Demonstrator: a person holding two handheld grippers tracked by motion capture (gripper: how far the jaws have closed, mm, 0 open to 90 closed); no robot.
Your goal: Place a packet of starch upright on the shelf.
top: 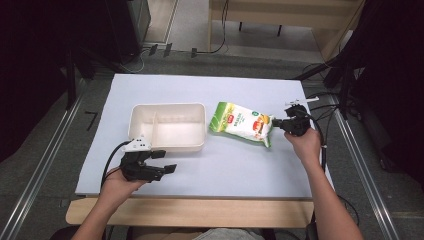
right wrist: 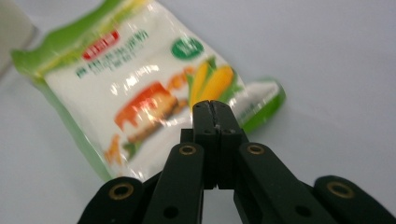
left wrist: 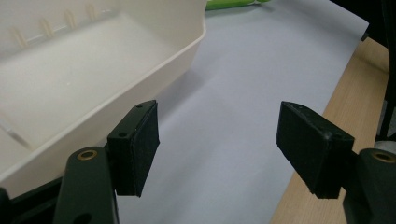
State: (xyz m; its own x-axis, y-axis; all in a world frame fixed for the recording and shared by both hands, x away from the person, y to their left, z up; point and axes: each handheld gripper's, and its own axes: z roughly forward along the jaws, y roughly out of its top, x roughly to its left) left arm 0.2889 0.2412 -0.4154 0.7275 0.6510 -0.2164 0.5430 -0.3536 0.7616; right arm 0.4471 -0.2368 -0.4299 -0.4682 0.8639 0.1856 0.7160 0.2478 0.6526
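A green and white snack bag [top: 240,122] printed with corn lies flat on the white table cover, right of a cream plastic tray [top: 167,106]. My right gripper [top: 276,123] is at the bag's right end. In the right gripper view its jaws are pressed together, and the tips [right wrist: 212,105] sit over the bag [right wrist: 140,79] near its sealed edge, with nothing visibly between them. My left gripper [top: 165,161] is open beside the tray's near right corner. Its pads [left wrist: 140,149] stand wide apart over bare cover, and the tray wall [left wrist: 154,70] is just to their left.
The tray is empty and has a thin divider [top: 154,125] inside. A wooden table edge [top: 200,210] runs along the near side of the cover. Metal rails [top: 45,165] flank the table, and cables [top: 325,107] lie at the far right.
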